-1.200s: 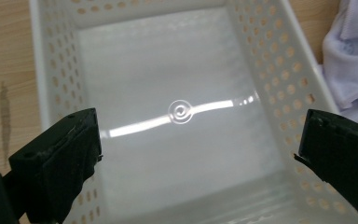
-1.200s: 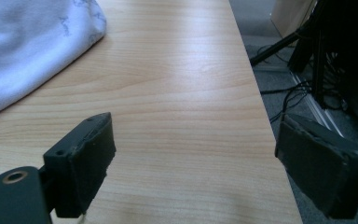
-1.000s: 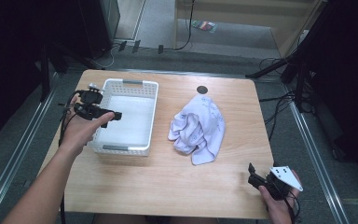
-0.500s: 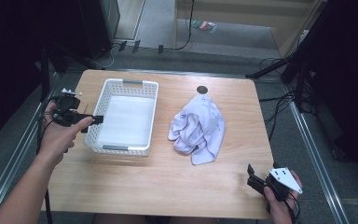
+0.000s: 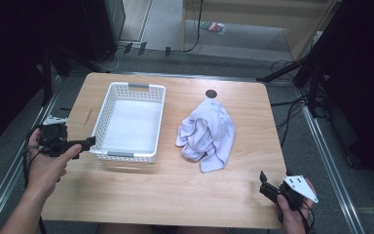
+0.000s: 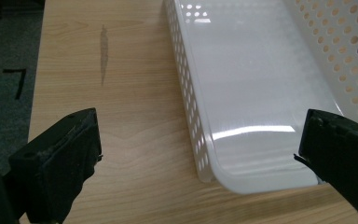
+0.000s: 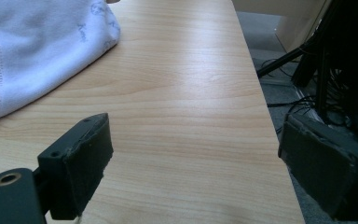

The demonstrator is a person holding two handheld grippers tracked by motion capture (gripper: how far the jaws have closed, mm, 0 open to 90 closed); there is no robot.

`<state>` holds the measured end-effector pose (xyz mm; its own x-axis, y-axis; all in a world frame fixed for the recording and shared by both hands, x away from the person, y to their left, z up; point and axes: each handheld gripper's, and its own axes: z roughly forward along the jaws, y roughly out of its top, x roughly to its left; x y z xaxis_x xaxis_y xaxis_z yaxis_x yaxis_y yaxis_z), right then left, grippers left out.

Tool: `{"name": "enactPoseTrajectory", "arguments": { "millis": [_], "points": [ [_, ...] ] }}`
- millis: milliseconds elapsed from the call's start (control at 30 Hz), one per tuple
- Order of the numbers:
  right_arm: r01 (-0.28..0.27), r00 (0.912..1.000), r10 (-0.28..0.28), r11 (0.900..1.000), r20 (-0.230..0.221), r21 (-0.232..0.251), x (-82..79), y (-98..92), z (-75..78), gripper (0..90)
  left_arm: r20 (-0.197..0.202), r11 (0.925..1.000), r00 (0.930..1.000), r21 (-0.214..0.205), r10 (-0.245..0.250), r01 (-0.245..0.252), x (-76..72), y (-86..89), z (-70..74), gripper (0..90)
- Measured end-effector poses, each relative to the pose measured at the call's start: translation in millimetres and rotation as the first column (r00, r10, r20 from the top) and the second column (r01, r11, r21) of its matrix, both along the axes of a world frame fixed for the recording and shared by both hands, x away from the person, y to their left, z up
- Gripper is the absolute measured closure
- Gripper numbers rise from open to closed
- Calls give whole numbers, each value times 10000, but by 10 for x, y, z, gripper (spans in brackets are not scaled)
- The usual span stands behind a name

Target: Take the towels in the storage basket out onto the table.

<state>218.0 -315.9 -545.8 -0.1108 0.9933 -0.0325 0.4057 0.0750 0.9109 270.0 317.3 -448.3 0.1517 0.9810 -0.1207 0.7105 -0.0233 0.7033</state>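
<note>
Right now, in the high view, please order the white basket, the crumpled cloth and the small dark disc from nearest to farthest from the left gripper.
1. White basket, just right of the left gripper.
2. Crumpled cloth, mid-table.
3. Dark disc, far edge.

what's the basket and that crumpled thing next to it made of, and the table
Basket: looks like glossy white plastic, with perforated walls and light glare on its floor.
Crumpled thing: soft pale lilac fabric, with a stitched hem and faint print, likely cotton.
Table: wood-grain top, possibly laminate.

A wooden table (image 5: 141,190) carries a white basket (image 5: 108,107) and crumpled cloth (image 5: 208,134).
</note>
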Motion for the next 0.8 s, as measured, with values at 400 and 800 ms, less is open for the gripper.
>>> {"name": "enactPoseTrajectory", "arguments": {
  "millis": [400, 800],
  "points": [
    [56, 10000, -56, 10000, 66, 14, -5, -2, -1, 124, 1747, 9958, 9830, -819, 556, -418, -486, 167, -369, 0],
    [128, 9999, -128, 9999, 12, -36, 0, 2, -1, 127, 2372, 9837, 9690, -1780, 692, -267, -742, 430, -906, 0]
  ]
}}
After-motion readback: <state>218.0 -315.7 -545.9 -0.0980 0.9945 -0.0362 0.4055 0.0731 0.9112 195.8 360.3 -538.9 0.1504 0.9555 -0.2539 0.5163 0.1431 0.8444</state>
